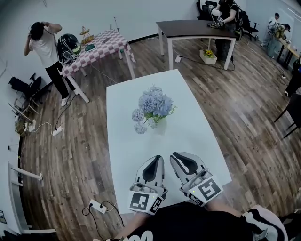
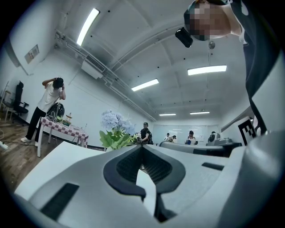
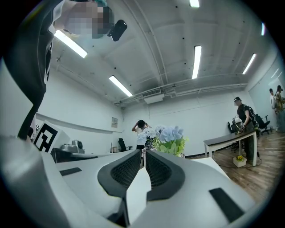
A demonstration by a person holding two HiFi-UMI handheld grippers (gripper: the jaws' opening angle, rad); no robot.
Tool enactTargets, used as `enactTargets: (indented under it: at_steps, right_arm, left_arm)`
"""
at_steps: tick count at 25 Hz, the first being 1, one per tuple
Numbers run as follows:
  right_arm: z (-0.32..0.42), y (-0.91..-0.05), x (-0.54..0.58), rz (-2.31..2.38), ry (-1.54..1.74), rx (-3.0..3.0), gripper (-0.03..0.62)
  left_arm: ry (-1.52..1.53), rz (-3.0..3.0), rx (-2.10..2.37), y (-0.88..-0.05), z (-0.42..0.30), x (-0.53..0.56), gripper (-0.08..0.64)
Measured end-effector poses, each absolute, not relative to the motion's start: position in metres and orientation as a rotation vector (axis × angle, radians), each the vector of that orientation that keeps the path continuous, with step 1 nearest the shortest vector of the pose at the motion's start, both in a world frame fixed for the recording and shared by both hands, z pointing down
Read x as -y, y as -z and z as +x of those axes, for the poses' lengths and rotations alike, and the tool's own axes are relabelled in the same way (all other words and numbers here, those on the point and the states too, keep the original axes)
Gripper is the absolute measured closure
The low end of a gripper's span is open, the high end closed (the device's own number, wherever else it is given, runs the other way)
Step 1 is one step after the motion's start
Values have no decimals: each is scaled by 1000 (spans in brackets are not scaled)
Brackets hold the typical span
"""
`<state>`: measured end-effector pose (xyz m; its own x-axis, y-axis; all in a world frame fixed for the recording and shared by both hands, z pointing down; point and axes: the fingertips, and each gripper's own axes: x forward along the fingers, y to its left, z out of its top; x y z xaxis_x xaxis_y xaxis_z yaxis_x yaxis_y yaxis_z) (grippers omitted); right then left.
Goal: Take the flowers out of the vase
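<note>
**Head view:** blue flowers (image 1: pixel 155 104) stand in a pale vase (image 1: pixel 160 126) at the middle of the table (image 1: pixel 122 155), well ahead of both claws.

**Left gripper view:** the left claw (image 2: pixel 142 147) is clenched and empty.

**Right gripper view:** the right claw (image 3: pixel 144 152) is clenched and empty.

The light, soft blooms probably crush easily. The bunched stems just above the rim look like the firmer hold.

Wood-plank floor (image 1: pixel 244 117), white walls (image 1: pixel 141 12). White desk (image 1: pixel 188 141) at centre. Checkered-cloth table (image 1: pixel 101 47) far left, a person (image 1: pixel 47 47) standing beside it. Dark-topped table (image 1: pixel 193 28) far right. Ceiling strip lights (image 2: pixel 87 26) lit. Power strip (image 1: pixel 97 205) on floor near desk.
</note>
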<state>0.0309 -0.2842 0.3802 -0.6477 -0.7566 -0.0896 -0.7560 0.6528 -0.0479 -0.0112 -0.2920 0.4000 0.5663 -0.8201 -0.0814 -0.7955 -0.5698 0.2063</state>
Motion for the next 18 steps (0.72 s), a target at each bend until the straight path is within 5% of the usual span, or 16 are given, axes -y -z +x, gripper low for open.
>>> enactTargets:
  at_steps: [8,18]
  right_arm:
    - [40,-385,318,-1245,77,-2830,554]
    - [43,-406,394,-1314,139,-2861,411]
  left_arm:
    - [233,2634,1405,-400,-14,295,555]
    - [182,2584,1442,-418,-33,304,554]
